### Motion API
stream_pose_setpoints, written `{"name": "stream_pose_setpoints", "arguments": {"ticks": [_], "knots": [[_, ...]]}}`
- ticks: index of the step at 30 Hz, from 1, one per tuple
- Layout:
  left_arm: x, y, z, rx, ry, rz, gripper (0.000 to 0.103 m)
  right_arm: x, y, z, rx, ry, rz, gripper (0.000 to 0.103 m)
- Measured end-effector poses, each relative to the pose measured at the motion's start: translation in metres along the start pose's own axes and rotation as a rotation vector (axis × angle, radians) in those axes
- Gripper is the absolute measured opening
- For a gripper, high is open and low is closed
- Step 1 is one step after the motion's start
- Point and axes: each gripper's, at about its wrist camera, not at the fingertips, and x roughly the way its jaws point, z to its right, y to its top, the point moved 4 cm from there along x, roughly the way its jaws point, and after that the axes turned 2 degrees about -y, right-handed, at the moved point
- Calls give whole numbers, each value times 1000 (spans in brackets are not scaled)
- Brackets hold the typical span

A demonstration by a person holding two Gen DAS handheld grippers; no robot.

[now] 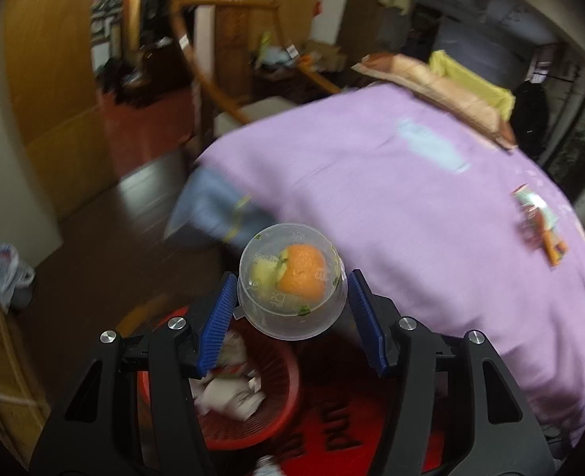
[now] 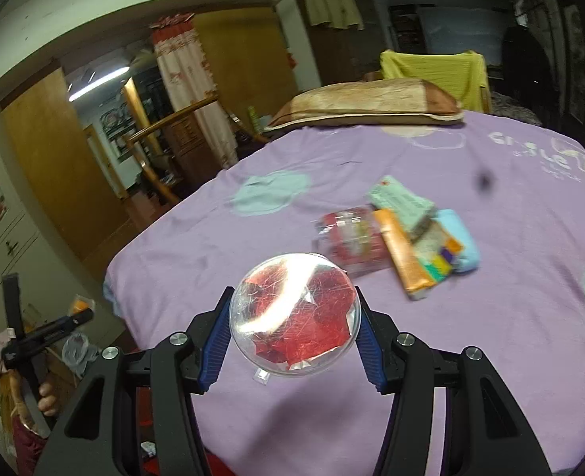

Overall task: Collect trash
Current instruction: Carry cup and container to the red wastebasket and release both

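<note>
the left tongs are clenched on a clear cup that holds an orange lump and some yellowish scraps, gripped by its sides between the blue pads, and it hangs just past the edge of the bed, above and a little beyond the red basket on the floor, which already has crumpled white paper in it. the main risk here is a miss: the cup sits over the basket's far rim rather than its middle, so if the tongs let go from this spot it could clip the rim, tip, and spill the food scraps on the floor or the red mat beside it. the cup's wall is thin and smooth, so a hard squeeze could buckle it and a loose one could let it slide. the right tongs are clenched on a clear round lid or dome with red wrapper showing through it, held over the near part of the bed, well apart from the basket; carried that far by its curved sides, it could pop out. more trash lies on the bed ahead: a crushed clear red pack, an orange box, a pale green packet and a light blue thing, all touching or just beside each other.
</note>
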Motion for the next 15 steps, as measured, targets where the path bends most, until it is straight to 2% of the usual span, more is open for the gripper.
{"name": "stream_pose_setpoints", "arguments": {"ticks": [1,2,3,8,15], "knots": [[5,-7,-11,-4,29,-20,64,4,-1,-13,-18,15,-12,56],[8,-12,-17,-6,52,-30,79,8,-2,-22,-32,27,-22,56],[11,-18,-25,-11,85,-37,89,12,-3,-33,-46,39,-33,56],[14,-36,-51,9,161,-32,95,33,-8,-89,-126,109,-98,56],[9,-45,-107,-96,221,-1,96,62,-24,-170,-243,192,-185,56]]}}
